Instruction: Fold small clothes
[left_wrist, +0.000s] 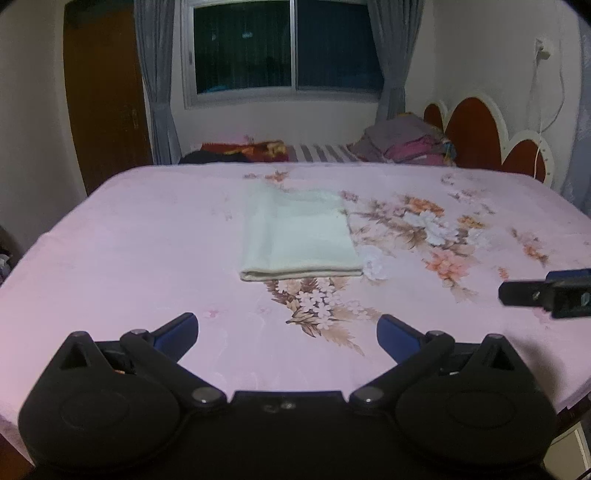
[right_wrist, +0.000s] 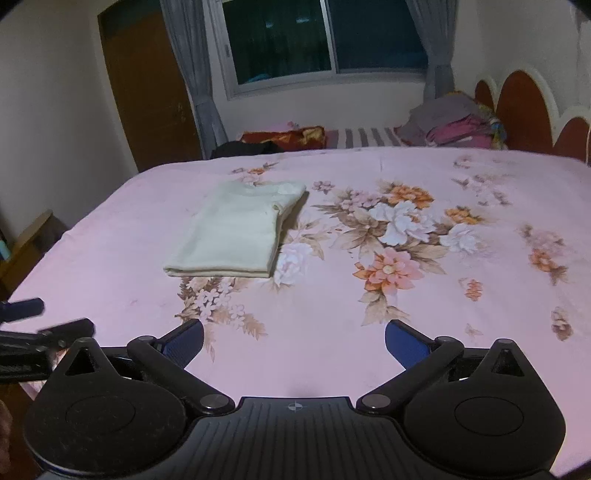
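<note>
A small cream-white garment (left_wrist: 301, 236) lies folded into a neat rectangle on the pink flowered bedsheet (left_wrist: 129, 240), its folded edge toward me. In the right wrist view the same garment (right_wrist: 232, 230) lies left of centre. My left gripper (left_wrist: 287, 334) hangs open over the sheet's near part, well short of the garment, with nothing between its blue pads. My right gripper (right_wrist: 294, 341) is open too, empty, over the near sheet and to the right of the garment. Each gripper shows at the edge of the other's view: the right gripper (left_wrist: 546, 295) and the left gripper (right_wrist: 40, 325).
A heap of clothes (left_wrist: 406, 144) and a red patterned cloth (left_wrist: 255, 149) lie on a striped surface beyond the bed's far edge. A red scalloped headboard (left_wrist: 476, 133) stands at the right. A brown door (left_wrist: 103, 96) and a curtained window (left_wrist: 284, 48) are behind.
</note>
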